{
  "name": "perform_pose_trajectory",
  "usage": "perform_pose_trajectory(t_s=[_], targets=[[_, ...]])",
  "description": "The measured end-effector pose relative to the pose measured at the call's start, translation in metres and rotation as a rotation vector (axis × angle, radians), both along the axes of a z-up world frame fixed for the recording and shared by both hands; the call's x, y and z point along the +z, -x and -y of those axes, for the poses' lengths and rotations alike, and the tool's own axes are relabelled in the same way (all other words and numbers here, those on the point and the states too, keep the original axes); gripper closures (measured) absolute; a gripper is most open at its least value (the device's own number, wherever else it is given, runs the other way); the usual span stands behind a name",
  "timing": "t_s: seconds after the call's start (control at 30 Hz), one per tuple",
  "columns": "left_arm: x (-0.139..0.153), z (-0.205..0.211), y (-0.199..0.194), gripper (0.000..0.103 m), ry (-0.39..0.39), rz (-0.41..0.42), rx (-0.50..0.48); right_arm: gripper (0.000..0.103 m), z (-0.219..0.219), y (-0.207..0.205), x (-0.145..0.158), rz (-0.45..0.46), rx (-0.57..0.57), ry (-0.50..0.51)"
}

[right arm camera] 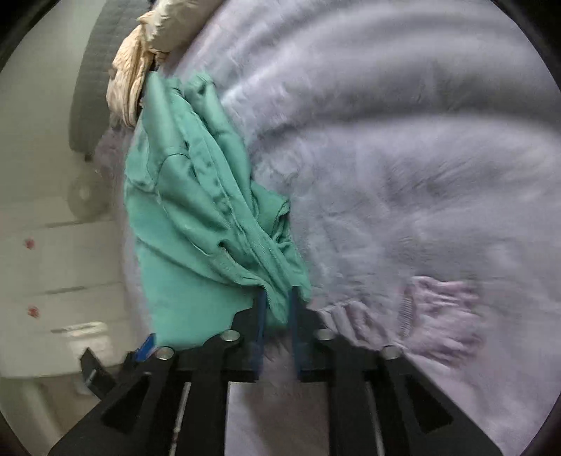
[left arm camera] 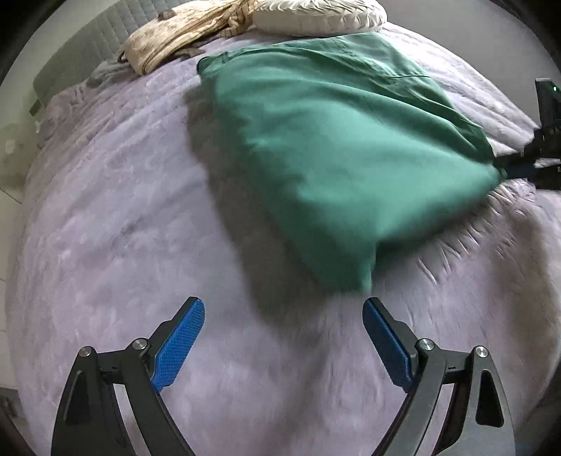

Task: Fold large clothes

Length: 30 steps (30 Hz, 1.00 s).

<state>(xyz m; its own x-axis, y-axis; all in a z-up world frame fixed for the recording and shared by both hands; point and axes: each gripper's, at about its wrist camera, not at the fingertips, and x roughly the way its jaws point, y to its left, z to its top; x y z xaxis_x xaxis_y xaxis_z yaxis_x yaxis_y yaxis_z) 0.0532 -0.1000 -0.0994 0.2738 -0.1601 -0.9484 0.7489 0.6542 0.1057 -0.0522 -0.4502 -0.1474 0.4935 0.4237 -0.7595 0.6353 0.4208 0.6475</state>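
Observation:
A large green garment (left arm camera: pixel 333 140) lies spread over the lilac bed cover (left arm camera: pixel 122 210), one corner pulled out towards the right edge of the left wrist view. There my right gripper (left arm camera: pixel 526 158) has hold of that corner. In the right wrist view the green garment (right arm camera: pixel 189 210) is bunched and wrinkled, and a fold of it fills the narrow gap between the blue pads of my right gripper (right arm camera: pixel 277 298). My left gripper (left arm camera: pixel 284 303) hovers over bare bed cover just short of the garment's near corner, its jaws wide apart with nothing between them.
A white pillow (left arm camera: pixel 315 14) and a crumpled beige cloth (left arm camera: pixel 175 31) lie at the head of the bed against a grey quilted headboard (left arm camera: pixel 87 45). White drawers (right arm camera: pixel 52 263) stand beside the bed. A ruffled pink fabric patch (right arm camera: pixel 445 308) lies near my right gripper.

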Motion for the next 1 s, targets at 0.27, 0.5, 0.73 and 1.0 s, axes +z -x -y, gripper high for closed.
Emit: perform_pose_trajectory(t_s=[0.27, 0.5, 0.73, 1.0], targets=[[0.030, 0.011, -0.055, 0.010, 0.156, -0.032, 0.208, 0.045, 0.026, -0.076, 0.064, 0.163, 0.049, 0.172], [-0.002, 0.035, -0.052, 0.010, 0.136, -0.070, 0.182, 0.098, 0.025, -0.163, 0.036, 0.049, 0.157, 0.255], [-0.021, 0.034, -0.045, 0.010, 0.118, -0.083, 0.158, 0.099, 0.045, -0.178, -0.014, -0.004, 0.114, 0.202], [-0.017, 0.030, -0.049, 0.010, 0.106, -0.097, 0.149, 0.095, 0.033, -0.137, 0.048, 0.079, 0.088, 0.197]])
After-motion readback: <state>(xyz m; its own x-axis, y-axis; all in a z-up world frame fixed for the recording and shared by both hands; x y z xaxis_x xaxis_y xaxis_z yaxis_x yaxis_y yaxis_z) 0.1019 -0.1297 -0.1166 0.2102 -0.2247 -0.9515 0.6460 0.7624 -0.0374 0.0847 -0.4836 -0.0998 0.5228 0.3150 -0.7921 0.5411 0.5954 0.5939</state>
